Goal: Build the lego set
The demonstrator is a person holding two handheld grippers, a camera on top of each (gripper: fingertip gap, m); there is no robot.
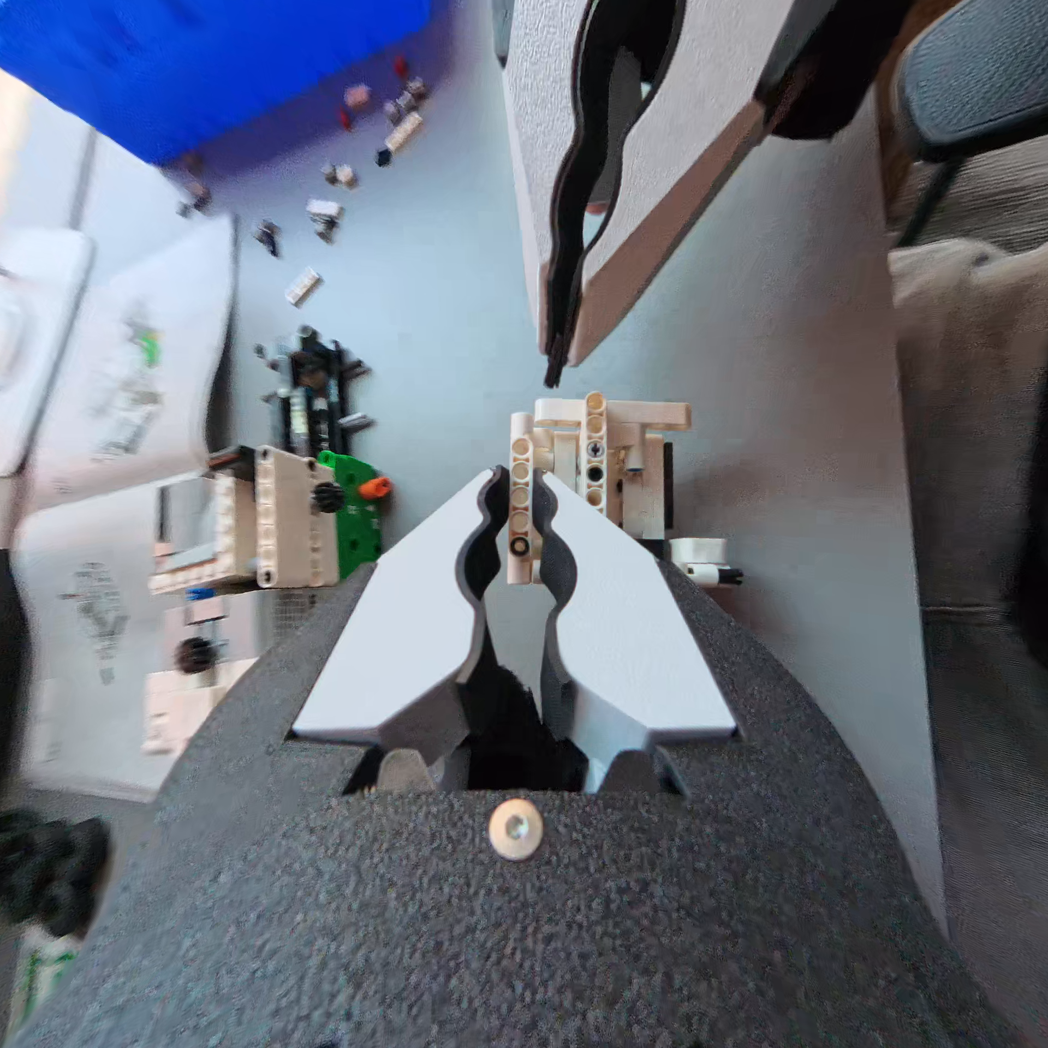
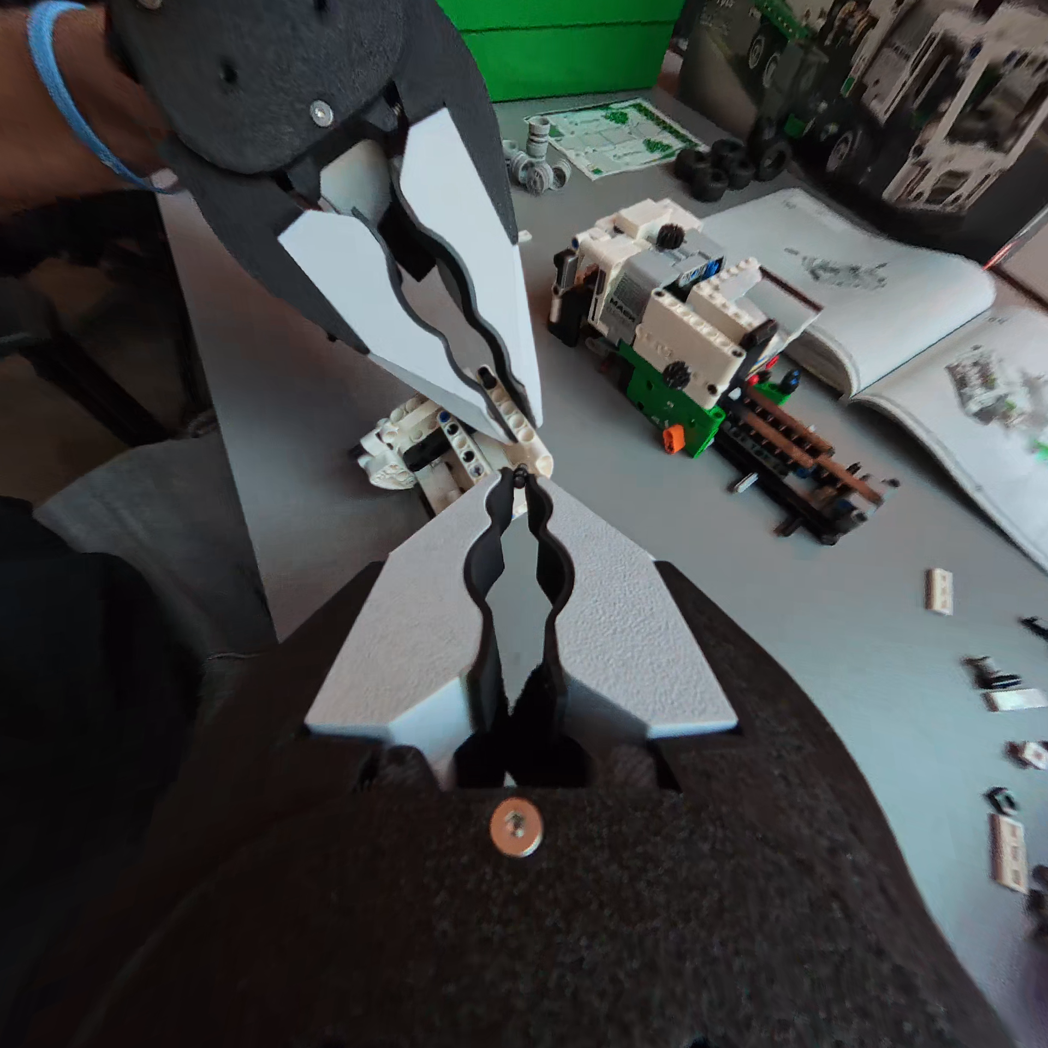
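My left gripper (image 1: 522, 482) is shut on a white holed beam (image 1: 520, 510) of a small white sub-assembly (image 1: 612, 453) resting on the grey table (image 1: 442, 317). In the right wrist view the left gripper (image 2: 510, 422) comes down from the upper left onto the same beam (image 2: 506, 405), with the sub-assembly (image 2: 419, 448) behind it. My right gripper (image 2: 519, 476) is shut on a small black pin (image 2: 520, 470), just in front of the beam's end. It also shows in the left wrist view (image 1: 553, 371), just above the sub-assembly.
A partly built white and green truck (image 2: 669, 334) (image 1: 283, 522) stands beside an open instruction booklet (image 2: 907, 317). Loose pieces (image 2: 1009, 737) (image 1: 340, 170) lie scattered. Black tyres (image 2: 726, 164), grey hubs (image 2: 536, 164), a green bin (image 2: 567, 45) and a blue bin (image 1: 198, 56) stand at the back. Across from one pair of fingers to the other is roughly 4 cm.
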